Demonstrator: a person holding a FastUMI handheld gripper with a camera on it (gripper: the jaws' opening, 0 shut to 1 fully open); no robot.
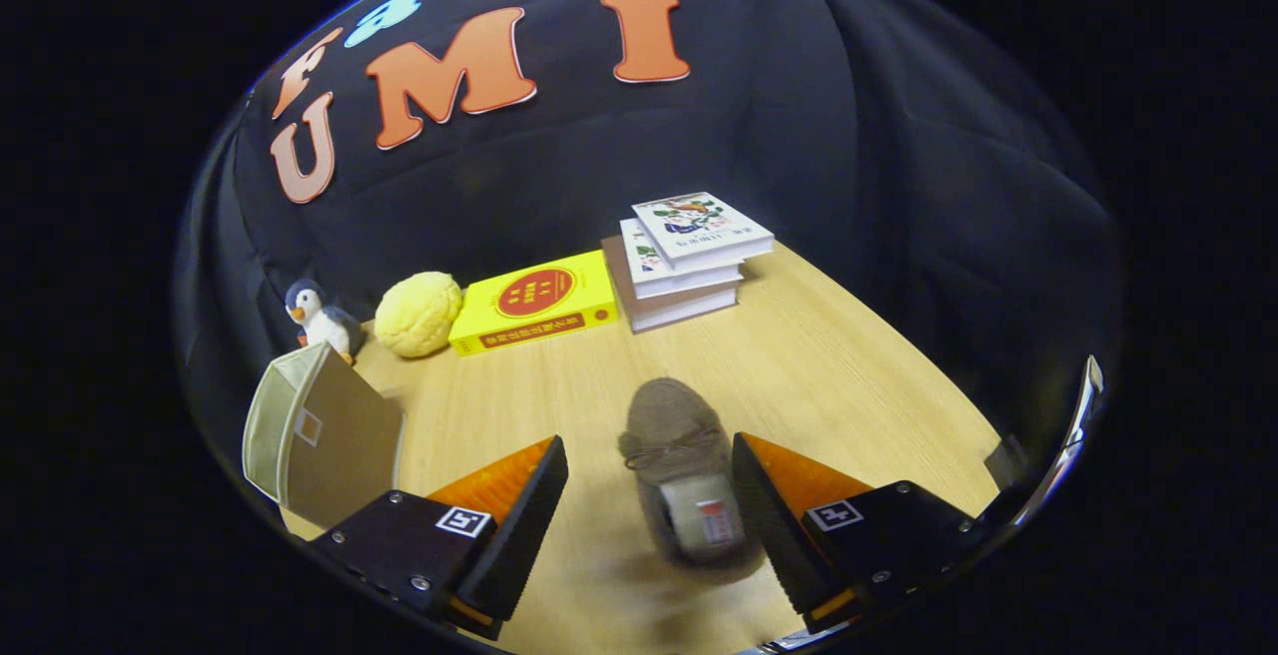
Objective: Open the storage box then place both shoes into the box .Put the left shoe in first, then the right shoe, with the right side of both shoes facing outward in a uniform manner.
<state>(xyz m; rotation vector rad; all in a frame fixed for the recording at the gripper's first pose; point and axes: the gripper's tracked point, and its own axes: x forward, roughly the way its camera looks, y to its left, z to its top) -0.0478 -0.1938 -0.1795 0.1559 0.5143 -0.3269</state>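
Observation:
A brown fuzzy shoe (679,455) with a small bow lies on the wooden table (829,365), toe pointing away from me, its opening and a white insole label toward me. It sits between my fingers, close beside the right finger (774,515) and well apart from the left finger (519,525). My gripper (649,525) is open and hovers over the shoe's heel end without pressing it. The beige fabric storage box (319,430) stands left of the left finger, its flap raised.
Beyond the shoe at the table's back lie a yellow book (534,304), a stack of books (684,256), a yellow round bun-like toy (417,314) and a small penguin toy (318,316). The black cloth wall closes the back and right side.

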